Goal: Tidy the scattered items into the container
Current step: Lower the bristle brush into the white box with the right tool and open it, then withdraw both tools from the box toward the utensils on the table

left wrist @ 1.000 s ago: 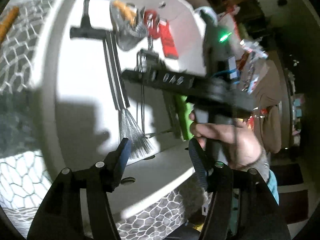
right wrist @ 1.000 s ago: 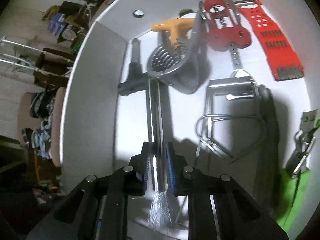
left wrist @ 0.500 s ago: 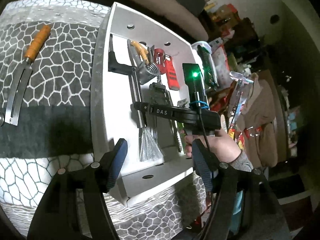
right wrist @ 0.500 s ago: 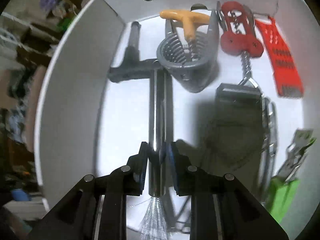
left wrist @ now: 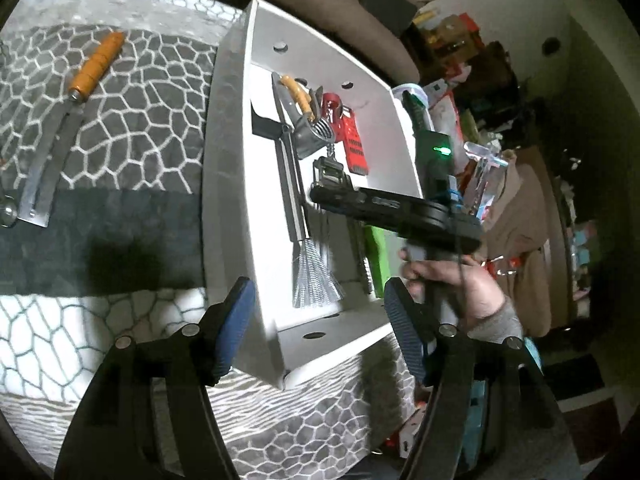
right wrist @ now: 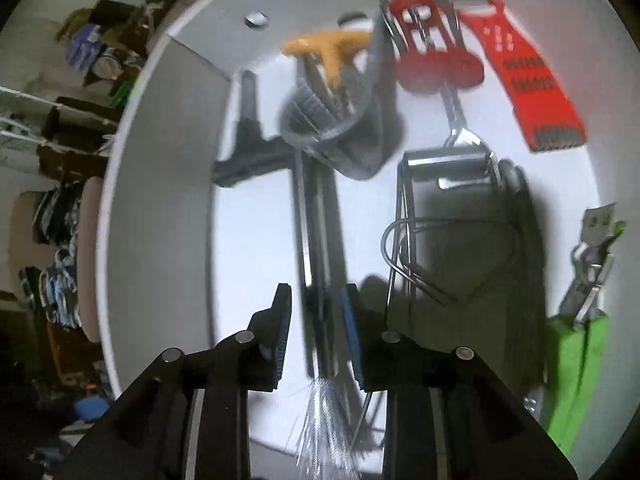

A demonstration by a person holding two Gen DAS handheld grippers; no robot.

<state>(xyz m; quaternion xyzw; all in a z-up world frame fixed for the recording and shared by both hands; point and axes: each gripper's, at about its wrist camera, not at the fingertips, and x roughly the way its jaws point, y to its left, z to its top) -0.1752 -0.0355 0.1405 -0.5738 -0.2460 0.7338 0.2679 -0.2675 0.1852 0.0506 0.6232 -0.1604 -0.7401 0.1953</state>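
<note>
Right gripper (right wrist: 316, 332) letting go of wire whisk (right wrist: 320, 264) inside white container (left wrist: 224, 184); jaws opening, pads look just off the handle.

Whisk lies lengthwise at frame centre in right view, among the utensils. Left gripper (left wrist: 316, 320) wide, nothing between its pads, low in left view over the container's near corner. Likely next: fetch orange-handled tool (left wrist: 60, 132), upper left on the patterned cloth (left wrist: 140, 128). Right view motion-blurred; metal bits at far left edge cut off, unidentifiable.
</note>
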